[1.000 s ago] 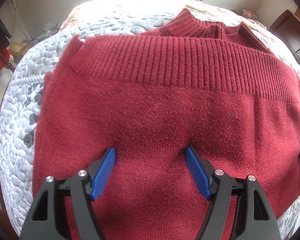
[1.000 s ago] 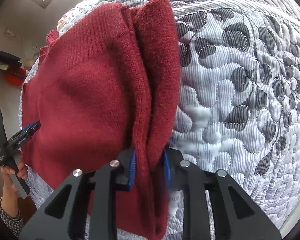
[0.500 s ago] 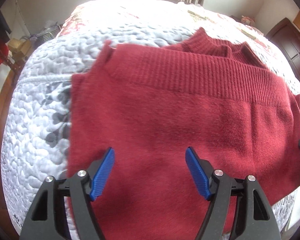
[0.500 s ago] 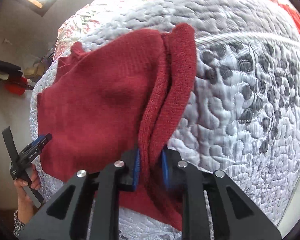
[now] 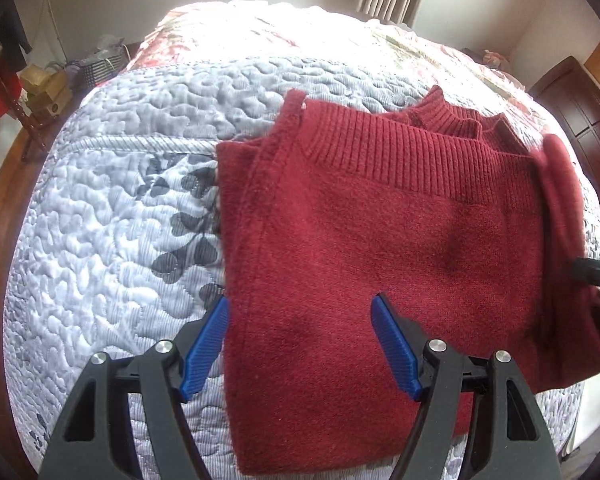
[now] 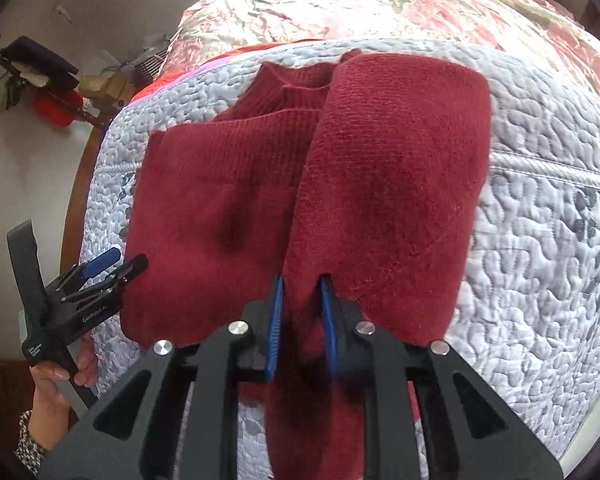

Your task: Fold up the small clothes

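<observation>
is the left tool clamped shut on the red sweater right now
No, the left tool is open, its blue fingers spread wide over the red sweater.

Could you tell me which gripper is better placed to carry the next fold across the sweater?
Probably the right gripper: it is shut on the red sweater's lifted side. The left gripper is open, gripping nothing.

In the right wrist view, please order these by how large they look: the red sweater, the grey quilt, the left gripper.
1. grey quilt, widest area in the view.
2. red sweater, partly hidden by the right gripper.
3. left gripper, clearly smallest, at the left edge.
</observation>
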Demonstrator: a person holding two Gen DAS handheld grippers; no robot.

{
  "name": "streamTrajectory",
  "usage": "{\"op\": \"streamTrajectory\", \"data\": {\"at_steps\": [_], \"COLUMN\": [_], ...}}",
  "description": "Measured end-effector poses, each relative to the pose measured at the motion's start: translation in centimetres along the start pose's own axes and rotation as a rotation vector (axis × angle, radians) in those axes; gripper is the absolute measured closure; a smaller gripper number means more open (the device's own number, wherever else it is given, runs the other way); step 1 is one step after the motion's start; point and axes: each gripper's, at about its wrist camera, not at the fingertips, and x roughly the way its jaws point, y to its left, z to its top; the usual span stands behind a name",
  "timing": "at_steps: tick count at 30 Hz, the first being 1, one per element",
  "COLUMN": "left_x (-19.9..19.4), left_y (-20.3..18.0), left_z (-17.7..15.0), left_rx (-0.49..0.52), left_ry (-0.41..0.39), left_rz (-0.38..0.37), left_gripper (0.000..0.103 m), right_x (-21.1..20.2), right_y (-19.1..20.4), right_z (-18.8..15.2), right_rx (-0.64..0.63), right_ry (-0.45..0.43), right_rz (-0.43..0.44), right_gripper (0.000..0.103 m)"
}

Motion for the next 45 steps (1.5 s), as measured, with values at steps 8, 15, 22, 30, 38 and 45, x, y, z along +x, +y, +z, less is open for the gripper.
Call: {"op": "streamTrajectory", "data": {"at_steps": [8, 15, 22, 30, 38, 45], "left_x": [-0.7, -1.3, 1.0, 5.0, 5.8, 6.1], "left_y": [-0.1, -3.4, -11.2, -16.4, -17.4, -19.1], "left_z": [-0.5, 0.5, 2.2, 2.7, 2.7, 2.3], "left_rx": [-0.006, 0.017, 0.050, 0.040, -0.027, -0.019], "left_ry": [0.000, -0.007, 0.062, 0.166, 0.215, 0.246], "left_rz": [-0.019, -0.094, -0.235, -0.305, -0.396, -0.410], "left_gripper": [0.030, 0.028, 0.021, 0.021, 0.021, 0.040], "right_x": [3.4, -4.2, -4.1, -2.9, -3.3, -2.4], "right_y": [2.5, -1.4, -8.7, -14.3, -16.5, -16.9], "right_z": [-0.8, -2.0, -3.9, -7.1, -7.5, -7.8], "right_rx": [-0.026, -0.005, 0.091, 0.157, 0.150, 0.150], "right_ry": [0.068, -0.084, -0.060, -0.034, -0.047, -0.035], "right_rz": [0.028, 0.041, -0.106, -0.077, -0.053, -0.035], "right_gripper": [0.092, 0.078, 0.070, 0.070, 0.070, 0.070]}}
